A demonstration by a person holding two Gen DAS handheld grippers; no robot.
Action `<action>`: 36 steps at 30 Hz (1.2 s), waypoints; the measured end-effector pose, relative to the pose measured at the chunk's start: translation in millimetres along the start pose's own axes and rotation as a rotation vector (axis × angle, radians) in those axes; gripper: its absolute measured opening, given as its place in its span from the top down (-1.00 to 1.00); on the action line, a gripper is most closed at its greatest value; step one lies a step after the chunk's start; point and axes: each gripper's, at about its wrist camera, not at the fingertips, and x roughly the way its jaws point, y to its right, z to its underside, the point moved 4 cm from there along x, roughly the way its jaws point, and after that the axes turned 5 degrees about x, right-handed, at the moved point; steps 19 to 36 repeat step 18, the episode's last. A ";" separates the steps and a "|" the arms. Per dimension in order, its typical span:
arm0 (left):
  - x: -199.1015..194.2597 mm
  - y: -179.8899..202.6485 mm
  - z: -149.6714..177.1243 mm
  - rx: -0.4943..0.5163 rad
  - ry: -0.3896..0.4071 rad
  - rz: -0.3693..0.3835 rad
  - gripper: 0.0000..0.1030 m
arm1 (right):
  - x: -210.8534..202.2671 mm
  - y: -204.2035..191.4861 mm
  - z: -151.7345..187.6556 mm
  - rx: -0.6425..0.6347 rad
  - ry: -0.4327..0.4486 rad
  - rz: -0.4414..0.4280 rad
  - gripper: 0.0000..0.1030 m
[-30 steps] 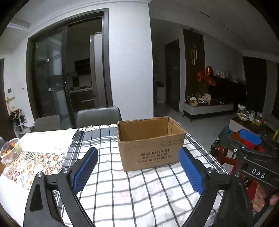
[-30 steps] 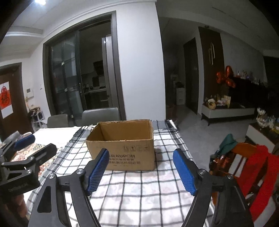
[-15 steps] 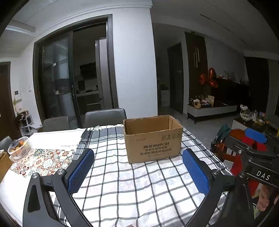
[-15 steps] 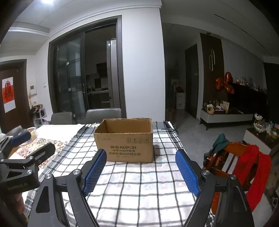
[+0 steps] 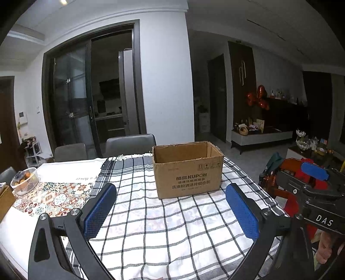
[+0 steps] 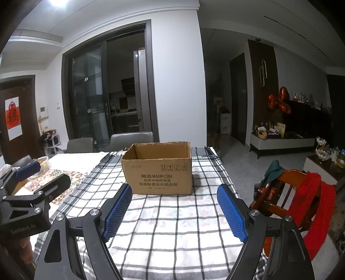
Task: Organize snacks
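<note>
Box (image 5: 187, 170) on tablecloth (image 5: 151, 226); chairs (image 5: 129, 142) behind; basket (image 5: 23, 181) far left.

light: dim room, one ceiling lamp (image 6: 57, 2) glaring top left
shadows: soft, short one beside the box (image 6: 158, 170)
edges: heavy fisheye bend, black corners
focus: mostly sharp, slightly grainy

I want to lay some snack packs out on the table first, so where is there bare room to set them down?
The checked cloth is bare between the cardboard box and both open grippers, left and right. A narrower strip lies between the box and the table's right edge. The left end is busier: a patterned mat and a fruit basket.
</note>
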 end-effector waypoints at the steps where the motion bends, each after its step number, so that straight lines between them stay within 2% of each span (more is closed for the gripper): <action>1: -0.3 0.4 0.8 0.000 -0.001 0.002 -1.00 | -0.2 -0.2 0.7 0.000 0.000 -0.001 -0.59; 36: -0.6 -2.9 8.0 -0.007 -0.016 -0.009 -1.00 | -1.4 -3.3 5.3 -0.006 -0.004 0.002 -0.59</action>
